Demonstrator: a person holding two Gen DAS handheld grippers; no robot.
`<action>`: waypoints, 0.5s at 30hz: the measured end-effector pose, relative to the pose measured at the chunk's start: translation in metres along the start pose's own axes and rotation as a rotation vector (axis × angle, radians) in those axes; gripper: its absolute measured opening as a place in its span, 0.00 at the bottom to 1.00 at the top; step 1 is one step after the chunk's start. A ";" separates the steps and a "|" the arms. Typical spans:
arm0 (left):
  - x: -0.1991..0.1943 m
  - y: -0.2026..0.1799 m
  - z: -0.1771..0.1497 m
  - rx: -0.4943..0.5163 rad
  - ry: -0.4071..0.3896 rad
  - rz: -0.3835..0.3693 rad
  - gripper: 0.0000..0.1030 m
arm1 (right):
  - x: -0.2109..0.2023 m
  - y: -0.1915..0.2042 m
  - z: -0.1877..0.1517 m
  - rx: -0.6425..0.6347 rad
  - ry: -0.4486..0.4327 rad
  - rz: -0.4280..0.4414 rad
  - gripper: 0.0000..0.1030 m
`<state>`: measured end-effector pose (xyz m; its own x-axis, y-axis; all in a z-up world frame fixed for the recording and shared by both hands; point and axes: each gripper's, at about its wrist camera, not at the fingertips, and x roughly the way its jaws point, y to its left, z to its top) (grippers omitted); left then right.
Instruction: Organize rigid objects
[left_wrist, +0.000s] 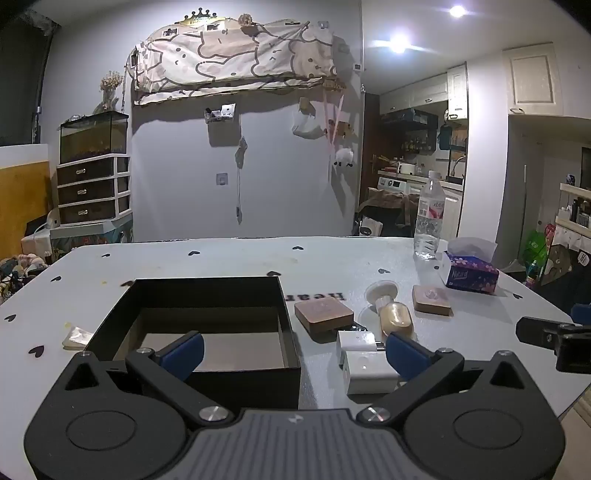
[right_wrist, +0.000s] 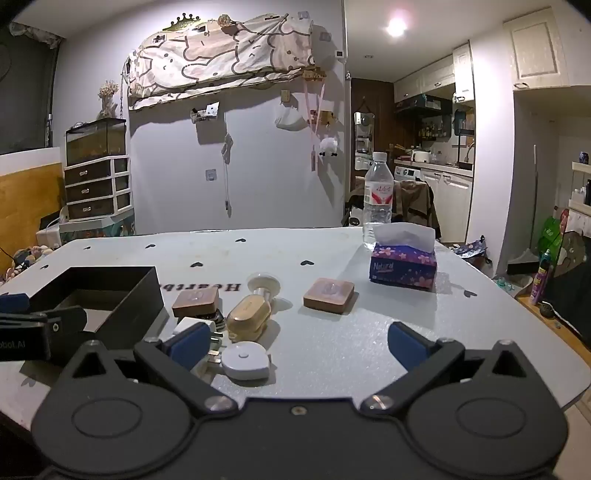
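An open black box (left_wrist: 207, 325) sits on the white table at the left, also in the right wrist view (right_wrist: 110, 295). To its right lie two brown square blocks (left_wrist: 323, 314) (left_wrist: 431, 300), an amber perfume bottle (left_wrist: 395, 317) on its side, and white chargers (left_wrist: 365, 363). The right wrist view shows the blocks (right_wrist: 195, 301) (right_wrist: 328, 295), the bottle (right_wrist: 249, 317) and a round white device (right_wrist: 245, 360). My left gripper (left_wrist: 295, 350) is open over the box's front right corner. My right gripper (right_wrist: 295, 343) is open and empty, low over the table just right of the chargers.
A water bottle (right_wrist: 377, 199) and a purple tissue box (right_wrist: 403, 264) stand at the table's back right. A small wrapper (left_wrist: 75, 336) lies left of the black box. The table's right edge (right_wrist: 546, 325) drops to the floor.
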<state>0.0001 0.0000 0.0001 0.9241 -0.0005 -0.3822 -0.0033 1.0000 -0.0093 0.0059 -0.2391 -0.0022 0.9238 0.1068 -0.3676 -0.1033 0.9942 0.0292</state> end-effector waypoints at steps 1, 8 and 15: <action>0.000 0.000 0.000 -0.004 0.001 -0.002 1.00 | 0.000 0.000 0.000 0.000 0.002 0.000 1.00; 0.000 0.000 0.000 -0.004 -0.001 -0.002 1.00 | 0.001 0.000 -0.001 -0.003 0.004 -0.002 1.00; 0.000 0.000 0.000 -0.005 0.003 -0.001 1.00 | 0.001 0.001 -0.001 0.001 0.007 -0.001 1.00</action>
<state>0.0002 0.0003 0.0001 0.9231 -0.0018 -0.3846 -0.0041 0.9999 -0.0145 0.0065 -0.2384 -0.0032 0.9213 0.1061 -0.3741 -0.1023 0.9943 0.0299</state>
